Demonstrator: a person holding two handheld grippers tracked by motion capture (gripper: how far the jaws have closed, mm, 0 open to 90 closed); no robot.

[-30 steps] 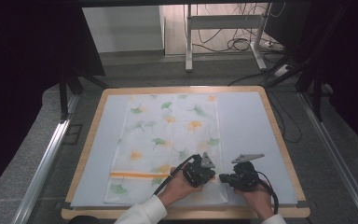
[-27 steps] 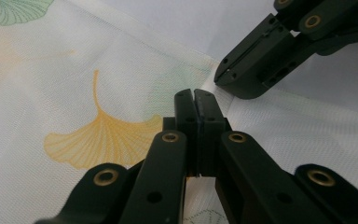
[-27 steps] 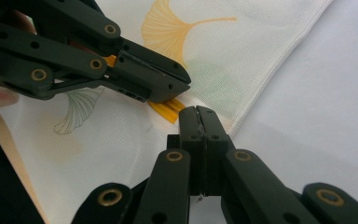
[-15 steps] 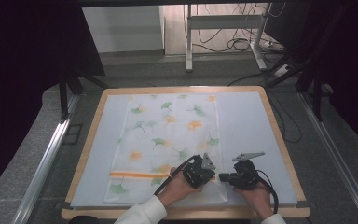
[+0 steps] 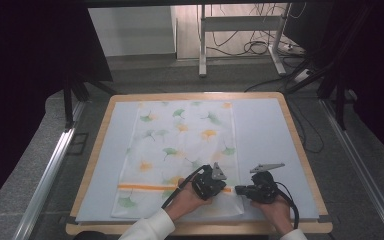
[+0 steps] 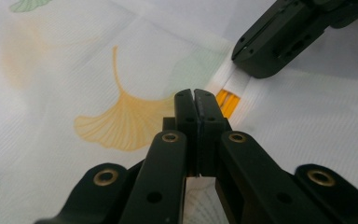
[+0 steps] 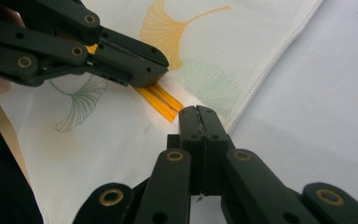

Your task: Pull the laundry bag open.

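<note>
In the high view a pale cloth (image 5: 182,157) printed with green and orange leaves lies flat on the table (image 5: 290,150), filling the middle of the frame and running from the far edge down to the near one. An orange stripe (image 5: 145,187) crosses it low in the frame.

Left of centre at the bottom, the left gripper (image 5: 219,184) rests over the cloth near its lower right corner, close to where the stripe ends. In the left gripper view its jaws are pressed together with nothing visibly between them, tips just above the fabric beside the stripe.

Further right, the right gripper (image 5: 238,189) points leftward at the same cloth edge, just beside the other tool. In the right gripper view its jaws are likewise together and empty, hovering at the hem where cloth meets bare table.

This looks like the approach to a fold: both tools gathering at the near right corner before any grab. The next move calls for spreading the jaws, lowering onto the hem, and pinching a single layer cleanly.
</note>
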